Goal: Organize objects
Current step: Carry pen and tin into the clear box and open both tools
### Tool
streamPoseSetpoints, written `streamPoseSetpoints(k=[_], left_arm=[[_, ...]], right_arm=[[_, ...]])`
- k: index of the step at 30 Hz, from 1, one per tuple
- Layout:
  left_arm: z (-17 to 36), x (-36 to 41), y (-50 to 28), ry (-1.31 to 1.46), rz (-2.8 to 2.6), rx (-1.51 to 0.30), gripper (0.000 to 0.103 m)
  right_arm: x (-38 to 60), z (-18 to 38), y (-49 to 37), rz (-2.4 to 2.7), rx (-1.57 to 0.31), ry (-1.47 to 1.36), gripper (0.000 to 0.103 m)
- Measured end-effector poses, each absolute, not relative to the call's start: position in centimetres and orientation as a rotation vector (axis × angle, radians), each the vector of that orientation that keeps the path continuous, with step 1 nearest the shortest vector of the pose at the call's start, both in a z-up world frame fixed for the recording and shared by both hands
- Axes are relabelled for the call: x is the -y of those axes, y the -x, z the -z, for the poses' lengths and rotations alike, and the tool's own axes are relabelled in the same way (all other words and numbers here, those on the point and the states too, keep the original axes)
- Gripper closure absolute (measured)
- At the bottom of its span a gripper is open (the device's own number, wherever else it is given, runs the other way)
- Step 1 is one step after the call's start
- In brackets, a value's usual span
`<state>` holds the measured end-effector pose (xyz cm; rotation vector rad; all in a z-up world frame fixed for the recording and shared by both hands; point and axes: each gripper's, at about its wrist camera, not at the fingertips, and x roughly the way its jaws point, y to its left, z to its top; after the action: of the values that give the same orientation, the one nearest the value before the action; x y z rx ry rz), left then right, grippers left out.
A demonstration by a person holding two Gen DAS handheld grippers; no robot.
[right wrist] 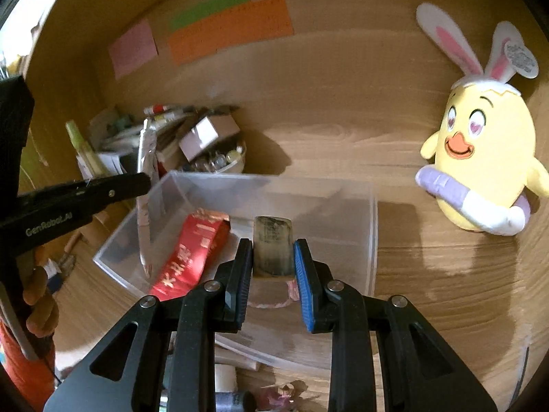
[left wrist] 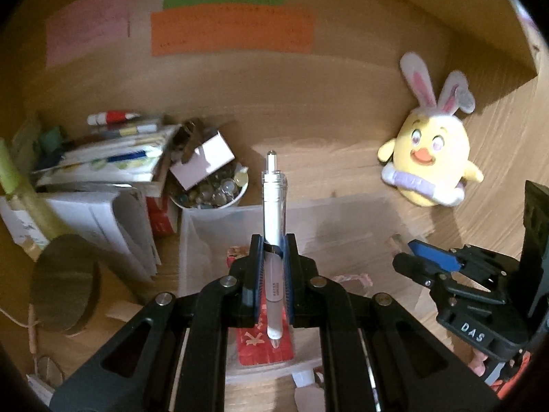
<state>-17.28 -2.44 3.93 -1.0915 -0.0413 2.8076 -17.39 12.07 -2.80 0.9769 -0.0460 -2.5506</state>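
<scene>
My left gripper point(left wrist: 273, 243) is shut on a white pen point(left wrist: 273, 199), which stands up past the fingertips. Beneath it is a clear plastic box point(left wrist: 192, 233) with a red packet point(left wrist: 260, 346) lying inside. My right gripper point(right wrist: 272, 245) is shut on a small grey-green block point(right wrist: 272, 240), held over the same clear box point(right wrist: 372, 213) beside the red packet point(right wrist: 192, 257). In the left wrist view the right gripper point(left wrist: 410, 254) hangs at the right, above the box's right side. The left gripper point(right wrist: 103, 189) reaches in from the left in the right wrist view.
A yellow chick plush with rabbit ears point(right wrist: 480, 158) leans on the wooden wall at the right. Left of the box are a bowl of glass marbles point(left wrist: 212, 189), a small white carton point(left wrist: 202, 161), stacked books and papers point(left wrist: 103, 171) and a cardboard disc point(left wrist: 61, 281). Coloured paper notes point(left wrist: 233, 31) are stuck on the back wall.
</scene>
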Motion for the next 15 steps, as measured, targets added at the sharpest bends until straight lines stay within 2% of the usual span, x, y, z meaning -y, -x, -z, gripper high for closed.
streamPoseSetpoints(k=[15], left_arm=[[0.3, -0.6, 20.0, 1.265, -2.664, -0.029, 0.093]], right_arm=[[-10.0, 5.1, 18.1, 2.567, -0.116, -1.064, 0.081]])
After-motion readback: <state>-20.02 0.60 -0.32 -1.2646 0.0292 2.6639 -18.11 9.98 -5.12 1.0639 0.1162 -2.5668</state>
